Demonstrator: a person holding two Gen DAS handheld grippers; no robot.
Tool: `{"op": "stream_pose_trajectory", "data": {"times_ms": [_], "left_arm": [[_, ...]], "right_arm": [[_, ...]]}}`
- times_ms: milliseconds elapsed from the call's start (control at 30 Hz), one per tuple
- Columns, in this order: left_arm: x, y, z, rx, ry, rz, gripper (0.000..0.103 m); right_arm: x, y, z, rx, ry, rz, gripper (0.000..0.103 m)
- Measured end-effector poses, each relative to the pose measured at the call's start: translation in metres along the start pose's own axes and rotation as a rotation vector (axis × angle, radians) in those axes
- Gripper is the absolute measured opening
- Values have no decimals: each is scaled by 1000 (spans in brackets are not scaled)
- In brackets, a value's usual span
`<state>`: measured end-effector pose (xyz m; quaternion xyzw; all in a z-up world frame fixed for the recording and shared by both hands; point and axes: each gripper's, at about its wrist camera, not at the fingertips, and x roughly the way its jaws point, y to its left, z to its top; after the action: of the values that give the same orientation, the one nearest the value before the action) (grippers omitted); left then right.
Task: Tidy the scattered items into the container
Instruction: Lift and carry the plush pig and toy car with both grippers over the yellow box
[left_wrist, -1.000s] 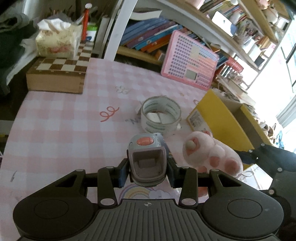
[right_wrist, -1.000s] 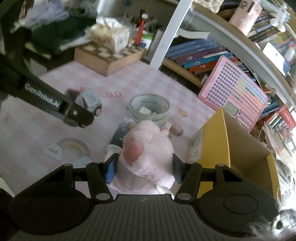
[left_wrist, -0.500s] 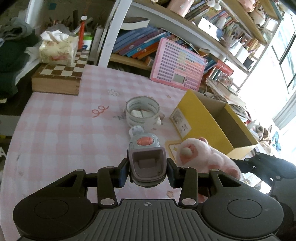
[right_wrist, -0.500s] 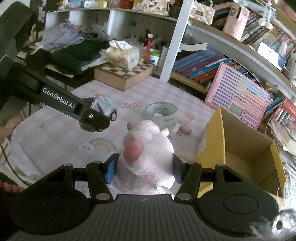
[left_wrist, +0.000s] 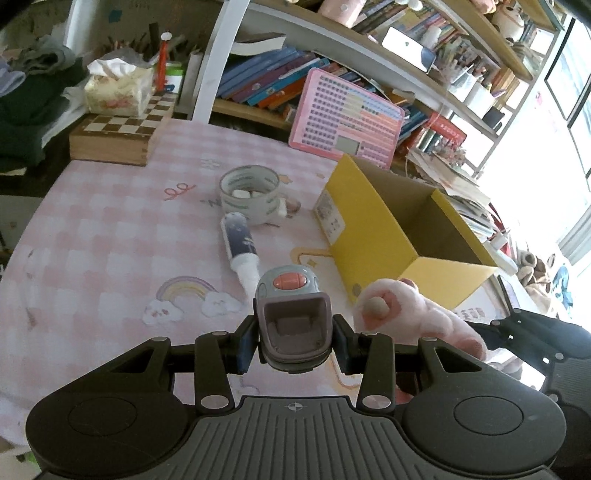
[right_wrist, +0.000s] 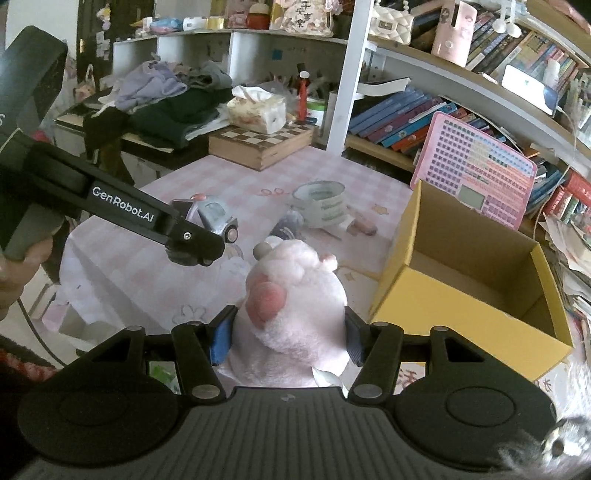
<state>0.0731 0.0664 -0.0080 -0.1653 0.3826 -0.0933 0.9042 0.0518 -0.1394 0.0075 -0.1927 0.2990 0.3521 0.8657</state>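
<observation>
"GenRobot.AI" in white on left tool (right_wrist: 207, 236) arm; box label, book spines too blurry to read.

I see a pink-and-white checked cloth on the bench (left_wrist: 110, 236), printed with a pastel rainbow (left_wrist: 184, 291). My left claw (left_wrist: 293, 332) grips a grey toy car (left_wrist: 291, 317) with a coral button; my right claw (right_wrist: 288, 332) holds a pale pink plush (right_wrist: 295, 295). The box (right_wrist: 461, 314) is yellow outside, brown inside. The chessboard (left_wrist: 122, 125) is brown-and-cream chequered.
</observation>
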Motion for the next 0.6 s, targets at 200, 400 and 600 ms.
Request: {"op": "stream_pose_trajectory", "data": {"times_ms": [200, 400, 600], "left_arm": [[-1, -31, -13, 17, -5, 7, 40], [3, -62, -27, 50, 9, -4, 40], [13, -87, -35, 78, 30, -26, 40]], "right_arm": [[-22, -15, -21, 5, -6, 10, 56], [-39, -33, -43, 29, 1, 1, 56], [-54, -52, -63, 67, 13, -20, 56]]}}
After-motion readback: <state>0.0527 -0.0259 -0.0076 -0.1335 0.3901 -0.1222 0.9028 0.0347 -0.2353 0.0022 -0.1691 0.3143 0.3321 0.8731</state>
